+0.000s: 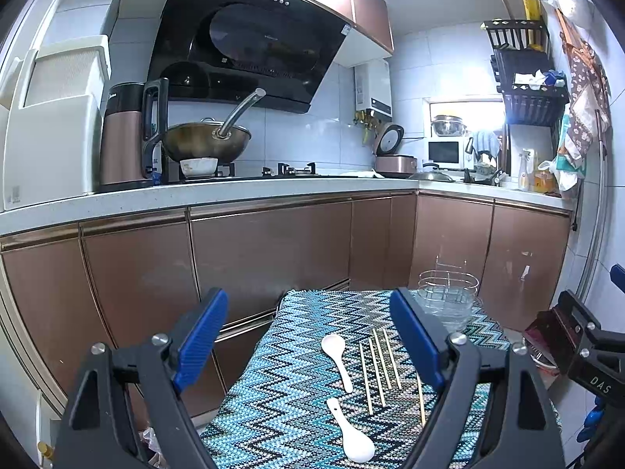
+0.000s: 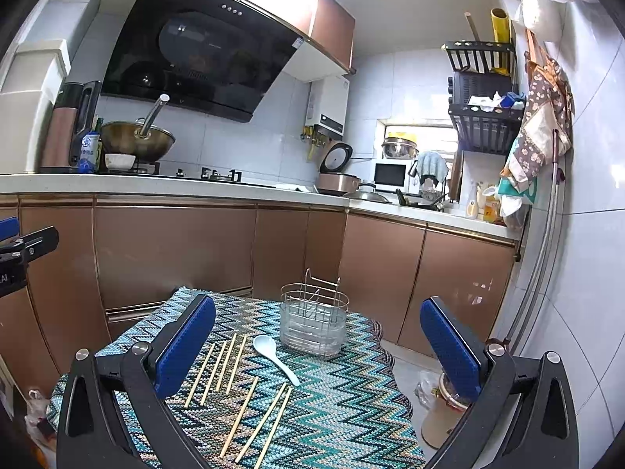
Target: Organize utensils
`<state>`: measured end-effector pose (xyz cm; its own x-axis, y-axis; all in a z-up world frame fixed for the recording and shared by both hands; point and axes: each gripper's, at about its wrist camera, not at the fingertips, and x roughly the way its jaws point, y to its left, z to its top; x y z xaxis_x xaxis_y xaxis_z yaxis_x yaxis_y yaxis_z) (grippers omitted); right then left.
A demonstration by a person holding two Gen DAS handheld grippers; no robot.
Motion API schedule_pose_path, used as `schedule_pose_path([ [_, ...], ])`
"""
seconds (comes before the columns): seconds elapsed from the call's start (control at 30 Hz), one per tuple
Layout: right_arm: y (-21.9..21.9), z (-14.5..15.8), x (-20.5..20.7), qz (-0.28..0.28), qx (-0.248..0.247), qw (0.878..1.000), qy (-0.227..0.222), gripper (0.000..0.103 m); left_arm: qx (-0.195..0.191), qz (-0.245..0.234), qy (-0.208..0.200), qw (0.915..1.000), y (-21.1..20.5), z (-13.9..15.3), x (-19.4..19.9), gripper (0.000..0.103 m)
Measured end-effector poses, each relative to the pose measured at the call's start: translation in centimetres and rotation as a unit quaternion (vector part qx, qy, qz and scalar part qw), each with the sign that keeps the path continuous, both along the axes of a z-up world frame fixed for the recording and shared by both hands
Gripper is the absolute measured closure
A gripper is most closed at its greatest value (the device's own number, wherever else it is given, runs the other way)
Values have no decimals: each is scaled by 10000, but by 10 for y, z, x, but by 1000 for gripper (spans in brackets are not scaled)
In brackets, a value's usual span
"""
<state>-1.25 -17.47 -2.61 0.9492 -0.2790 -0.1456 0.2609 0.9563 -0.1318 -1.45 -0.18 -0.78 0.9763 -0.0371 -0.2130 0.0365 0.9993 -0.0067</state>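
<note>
A small table under a blue zigzag cloth point(image 1: 289, 398) point(image 2: 343, 402) carries the utensils. Two white ceramic spoons lie on it, one farther point(image 1: 336, 359) point(image 2: 276, 357) and one nearer point(image 1: 351, 439). Several wooden chopsticks point(image 1: 377, 371) point(image 2: 234, 383) lie loose beside them. A wire utensil holder with a clear liner point(image 1: 448, 298) point(image 2: 313, 320) stands at the table's far side. My left gripper point(image 1: 308, 344) is open and empty above the spoons. My right gripper point(image 2: 318, 348) is open and empty, hovering before the holder.
Brown kitchen cabinets point(image 1: 269, 254) and a white counter point(image 1: 218, 193) with a wok point(image 1: 207, 140) run behind the table. A jar point(image 2: 441, 414) and bags sit on the floor right of the table. A white tiled wall point(image 2: 586, 234) is on the right.
</note>
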Motion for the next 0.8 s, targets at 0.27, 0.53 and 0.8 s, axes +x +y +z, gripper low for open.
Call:
schedule_pose_path([
  [0.27, 0, -1, 1, -51, 16, 10000, 54, 0, 3, 15, 25, 10000, 1, 0, 1, 19],
  [0.53, -7, 0, 1, -125, 111, 9999, 33, 0, 86, -83, 110, 9999, 1, -2, 1, 19],
  [0.8, -7, -1, 2, -79, 123, 9999, 52, 0, 155, -185, 188, 9995, -1, -5, 3, 19],
])
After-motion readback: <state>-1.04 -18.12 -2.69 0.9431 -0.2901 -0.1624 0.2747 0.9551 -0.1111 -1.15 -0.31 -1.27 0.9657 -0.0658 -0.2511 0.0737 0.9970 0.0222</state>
